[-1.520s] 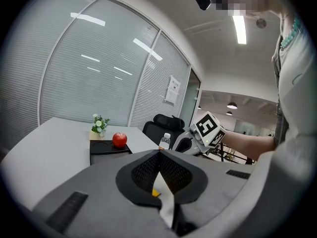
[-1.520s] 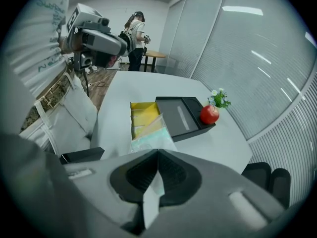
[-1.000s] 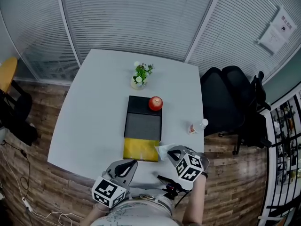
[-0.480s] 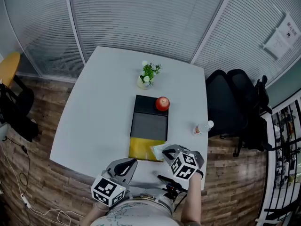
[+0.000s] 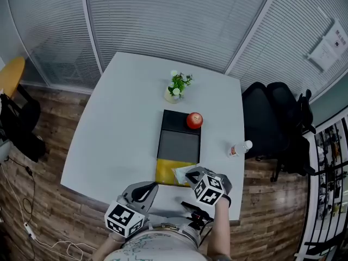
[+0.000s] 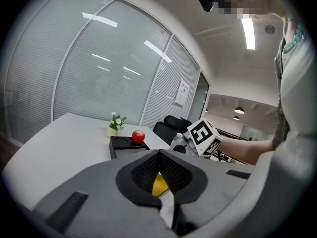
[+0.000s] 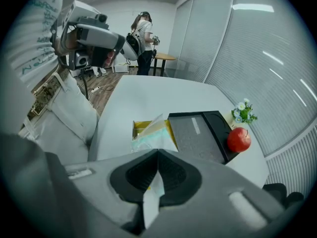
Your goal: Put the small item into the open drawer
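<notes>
Your right gripper (image 5: 191, 175) is out ahead of your forearm with its marker cube on top, jaws pinched tight on the near edge of the packet (image 7: 151, 133). The packet fans out just past the fingertips, over the right end of the open yellow drawer (image 5: 165, 173); whether it touches the drawer can't be told. Your left gripper (image 5: 148, 187) sits low and close to your body at the near edge of the table (image 5: 125, 118), angled toward the drawer, jaws together on nothing, with the drawer showing just beyond their tips.
</notes>
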The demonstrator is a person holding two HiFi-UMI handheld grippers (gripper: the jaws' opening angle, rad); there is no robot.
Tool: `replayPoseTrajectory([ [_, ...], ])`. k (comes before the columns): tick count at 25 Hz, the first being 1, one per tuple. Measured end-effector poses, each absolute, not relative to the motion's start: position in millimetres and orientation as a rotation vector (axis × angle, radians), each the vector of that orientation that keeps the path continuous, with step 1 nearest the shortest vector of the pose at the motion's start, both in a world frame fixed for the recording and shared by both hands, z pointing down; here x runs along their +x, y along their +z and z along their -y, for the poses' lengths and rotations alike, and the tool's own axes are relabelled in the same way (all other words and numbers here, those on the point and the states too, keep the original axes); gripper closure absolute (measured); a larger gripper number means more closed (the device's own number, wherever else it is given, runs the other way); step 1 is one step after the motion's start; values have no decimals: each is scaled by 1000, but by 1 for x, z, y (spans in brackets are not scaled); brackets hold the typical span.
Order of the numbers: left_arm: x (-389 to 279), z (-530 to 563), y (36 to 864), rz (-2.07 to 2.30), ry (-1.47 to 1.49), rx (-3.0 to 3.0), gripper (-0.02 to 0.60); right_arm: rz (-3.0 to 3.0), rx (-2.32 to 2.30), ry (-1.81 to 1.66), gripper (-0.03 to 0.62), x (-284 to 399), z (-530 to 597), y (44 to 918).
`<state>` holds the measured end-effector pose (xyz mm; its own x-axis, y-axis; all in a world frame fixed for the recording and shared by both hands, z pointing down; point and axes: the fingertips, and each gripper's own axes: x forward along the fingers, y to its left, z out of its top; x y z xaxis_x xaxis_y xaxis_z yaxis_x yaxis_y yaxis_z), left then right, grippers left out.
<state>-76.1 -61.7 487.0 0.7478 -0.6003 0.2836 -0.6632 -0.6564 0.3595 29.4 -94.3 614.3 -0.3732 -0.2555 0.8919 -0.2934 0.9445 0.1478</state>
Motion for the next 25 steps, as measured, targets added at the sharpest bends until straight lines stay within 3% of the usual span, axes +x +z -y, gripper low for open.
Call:
replayPoseTrajectory([
  [25,-114,56,499,907,302,2527,584,1929,470,130,589,10,96,674],
])
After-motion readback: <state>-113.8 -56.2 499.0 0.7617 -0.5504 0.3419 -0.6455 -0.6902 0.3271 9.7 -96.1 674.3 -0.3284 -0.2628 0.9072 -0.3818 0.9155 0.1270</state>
